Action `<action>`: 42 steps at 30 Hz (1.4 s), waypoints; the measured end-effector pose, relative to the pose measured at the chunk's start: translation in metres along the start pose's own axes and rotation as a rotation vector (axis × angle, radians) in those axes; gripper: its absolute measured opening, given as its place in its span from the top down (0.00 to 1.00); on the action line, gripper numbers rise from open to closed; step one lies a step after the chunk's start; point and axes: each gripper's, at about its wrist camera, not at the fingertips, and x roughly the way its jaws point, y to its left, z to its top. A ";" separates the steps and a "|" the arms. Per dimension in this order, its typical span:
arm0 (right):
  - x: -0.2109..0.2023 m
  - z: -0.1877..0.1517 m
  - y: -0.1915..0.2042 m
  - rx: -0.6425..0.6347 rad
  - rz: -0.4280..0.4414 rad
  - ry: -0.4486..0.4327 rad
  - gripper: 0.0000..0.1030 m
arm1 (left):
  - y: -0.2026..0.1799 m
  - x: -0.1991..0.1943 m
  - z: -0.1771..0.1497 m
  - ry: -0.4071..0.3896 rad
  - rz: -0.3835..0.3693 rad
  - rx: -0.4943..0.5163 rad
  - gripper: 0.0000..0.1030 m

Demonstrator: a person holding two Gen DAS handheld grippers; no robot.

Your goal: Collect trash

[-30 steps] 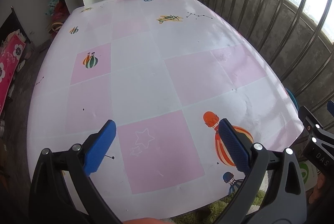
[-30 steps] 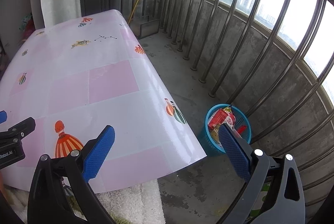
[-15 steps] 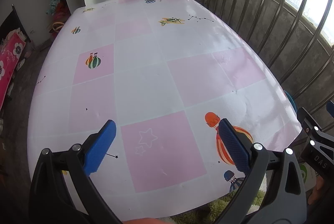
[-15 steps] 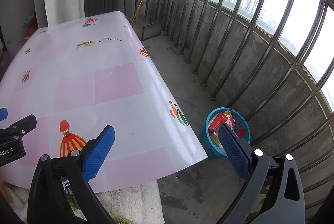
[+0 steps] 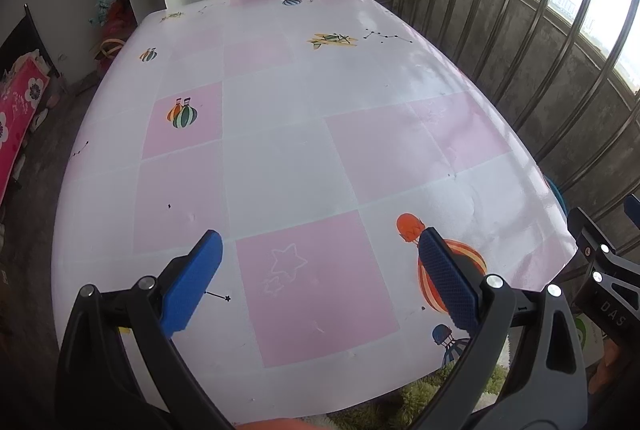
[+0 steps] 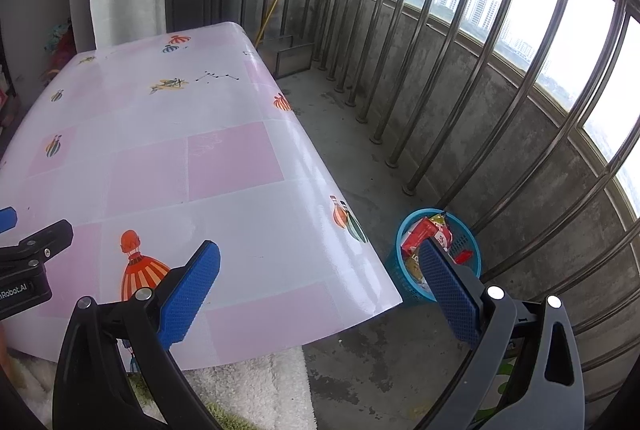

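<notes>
Table: table (image 5: 280, 157) under a glossy pink-and-white checked cloth, with no loose litter visible on it in either view.
Basket: blue basket (image 6: 404, 282) on the concrete floor just beside the table's corner, near the railing; it holds the trash.
Trash: crumpled wrappers (image 6: 420, 232), red and white, probably light, soft and crinkly; best pinched at a raised fold.
Left gripper: left gripper (image 5: 318, 278) above the near table edge, jaws wide apart, holding nothing.
Right gripper: right gripper (image 6: 320, 288) likewise spread and empty, aimed toward the basket.
</notes>
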 end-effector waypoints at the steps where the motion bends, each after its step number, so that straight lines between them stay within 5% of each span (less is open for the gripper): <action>1: 0.000 0.000 0.000 0.000 0.001 0.000 0.06 | 0.000 0.000 0.000 0.000 0.001 -0.001 0.08; 42: 0.008 -0.003 -0.007 0.019 0.026 0.008 0.06 | -0.007 0.004 -0.002 0.017 0.013 0.019 0.08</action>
